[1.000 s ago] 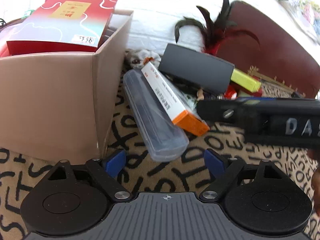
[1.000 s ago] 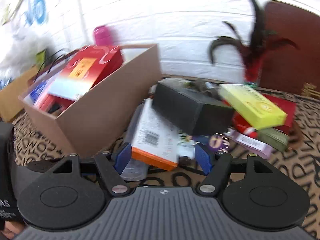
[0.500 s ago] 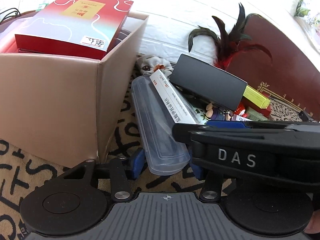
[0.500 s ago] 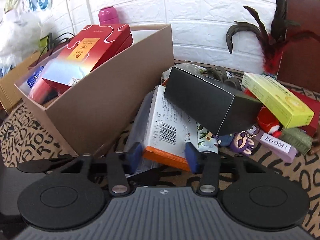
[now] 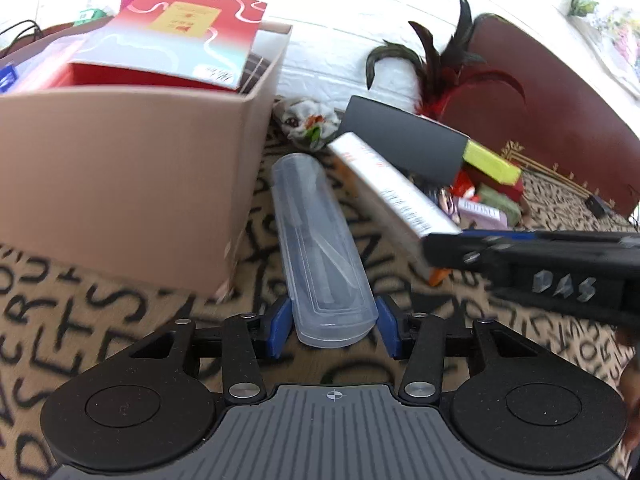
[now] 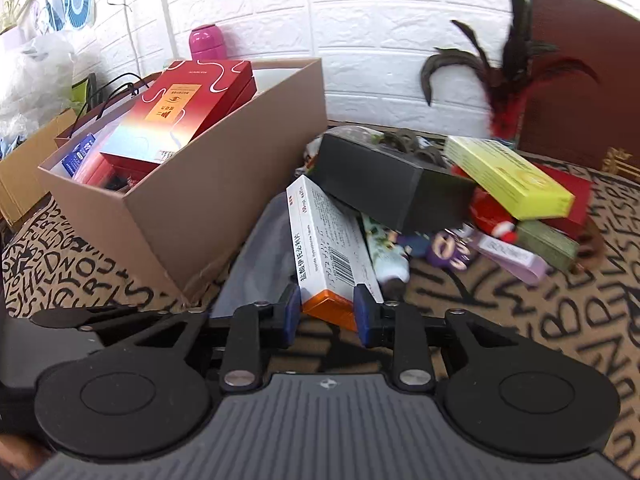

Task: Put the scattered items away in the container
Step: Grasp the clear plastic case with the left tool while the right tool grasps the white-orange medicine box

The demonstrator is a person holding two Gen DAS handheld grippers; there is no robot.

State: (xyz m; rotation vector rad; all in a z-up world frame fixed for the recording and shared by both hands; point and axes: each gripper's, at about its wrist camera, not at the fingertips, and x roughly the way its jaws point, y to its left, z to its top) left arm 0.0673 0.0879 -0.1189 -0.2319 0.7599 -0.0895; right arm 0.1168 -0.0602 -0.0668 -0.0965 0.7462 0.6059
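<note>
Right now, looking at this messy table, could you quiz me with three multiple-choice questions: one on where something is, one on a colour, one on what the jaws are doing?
1. Where does the clear plastic case lie?
A. Inside the cardboard box
B. On the lettered cloth beside the cardboard box
C. On top of the black box

2. What colour is the near end of the white medicine box?
A. Orange
B. Green
C. Purple

3. How do the right gripper jaws stand?
A. Wide open, far from everything
B. Closed around the pink bottle
C. Closed on the end of the white medicine box

Answers:
1. B: the case rests on the lettered cloth, next to the wall of the cardboard box.
2. A: the end between the blue pads is orange.
3. C: both blue pads press against the sides of the box's end.
</note>
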